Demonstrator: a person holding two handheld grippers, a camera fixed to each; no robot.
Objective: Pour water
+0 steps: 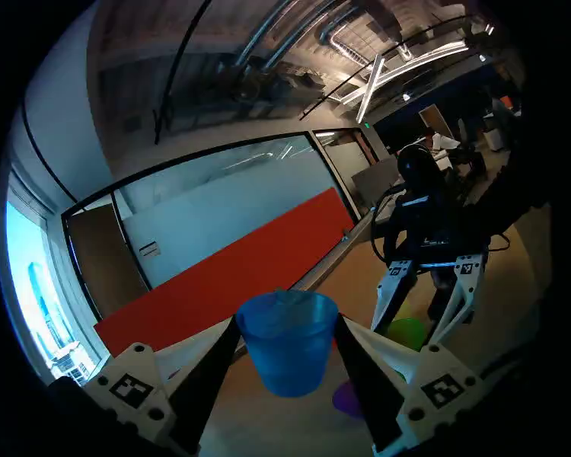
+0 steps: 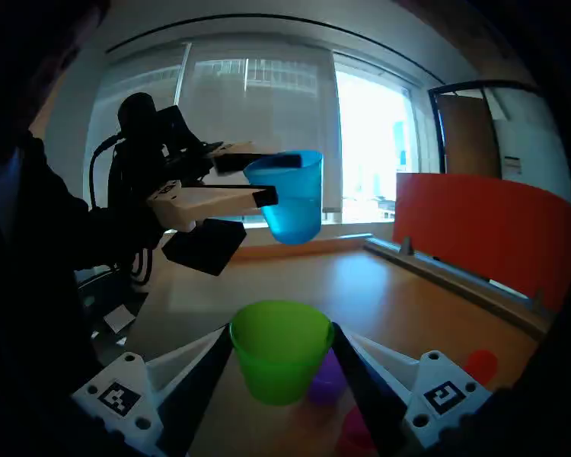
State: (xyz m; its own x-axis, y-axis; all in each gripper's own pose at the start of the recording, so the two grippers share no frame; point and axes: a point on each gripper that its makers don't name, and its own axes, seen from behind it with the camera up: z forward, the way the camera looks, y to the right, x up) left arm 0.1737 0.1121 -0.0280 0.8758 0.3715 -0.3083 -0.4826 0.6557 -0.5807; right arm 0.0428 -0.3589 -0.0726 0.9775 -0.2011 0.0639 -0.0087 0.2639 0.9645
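Blue translucent plastic cup sits lower centre of the left gripper view, clamped between both fingers of the left gripper. In the right gripper view the same cup is at upper centre, roughly upright, well above the wooden tabletop. At lower centre a green plastic cup is gripped by both fingers of the right gripper. A small purple cup stands just behind it. Water level: cannot tell.
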